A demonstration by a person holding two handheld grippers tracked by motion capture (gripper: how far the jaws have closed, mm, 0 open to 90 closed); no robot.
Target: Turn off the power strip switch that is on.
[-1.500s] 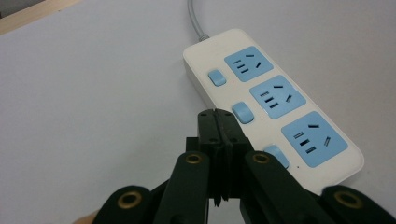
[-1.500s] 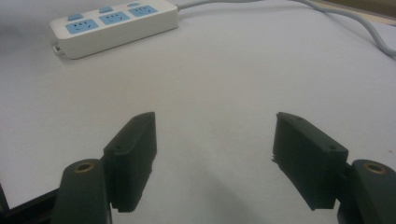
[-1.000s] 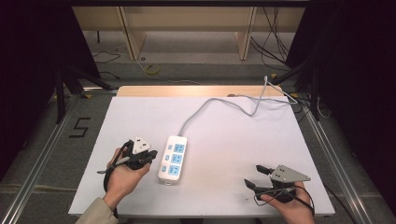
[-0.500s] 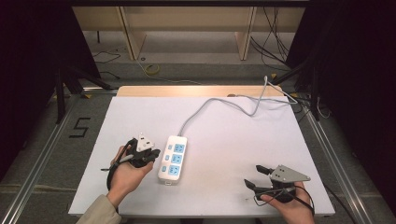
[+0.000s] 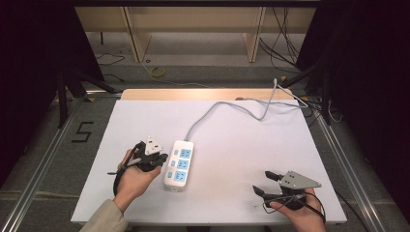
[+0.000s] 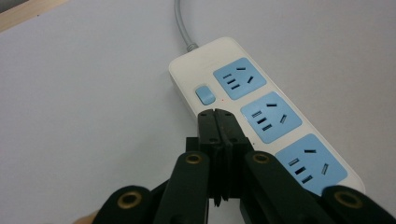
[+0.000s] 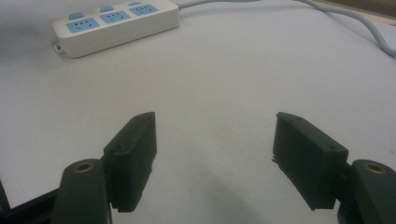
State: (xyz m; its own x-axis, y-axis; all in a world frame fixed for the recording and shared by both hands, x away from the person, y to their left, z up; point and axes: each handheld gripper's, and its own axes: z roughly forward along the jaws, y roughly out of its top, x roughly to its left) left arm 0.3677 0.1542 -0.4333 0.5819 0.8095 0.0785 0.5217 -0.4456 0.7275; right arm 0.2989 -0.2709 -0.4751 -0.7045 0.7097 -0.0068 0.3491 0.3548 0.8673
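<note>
A white power strip point(image 5: 179, 164) with three blue sockets and small blue switches lies on the white table, its grey cable point(image 5: 232, 107) running off to the back right. My left gripper point(image 5: 163, 158) is shut with nothing between its jaws, its tips right at the strip's left edge beside the switches. In the left gripper view the closed tips point(image 6: 217, 122) sit just below the first blue switch point(image 6: 204, 94) on the power strip point(image 6: 261, 112). My right gripper point(image 5: 263, 182) rests open near the front right edge; the right gripper view shows its jaws point(image 7: 214, 154) wide apart over bare table, with the power strip point(image 7: 114, 24) far off.
The white table top point(image 5: 241, 159) has a wooden strip point(image 5: 203, 94) along its back edge. Metal frame rails point(image 5: 43, 159) run along both sides. Loose cables point(image 5: 285, 43) lie on the floor beyond.
My left gripper has edged slightly right toward the strip's switch side. The right gripper has not moved.
</note>
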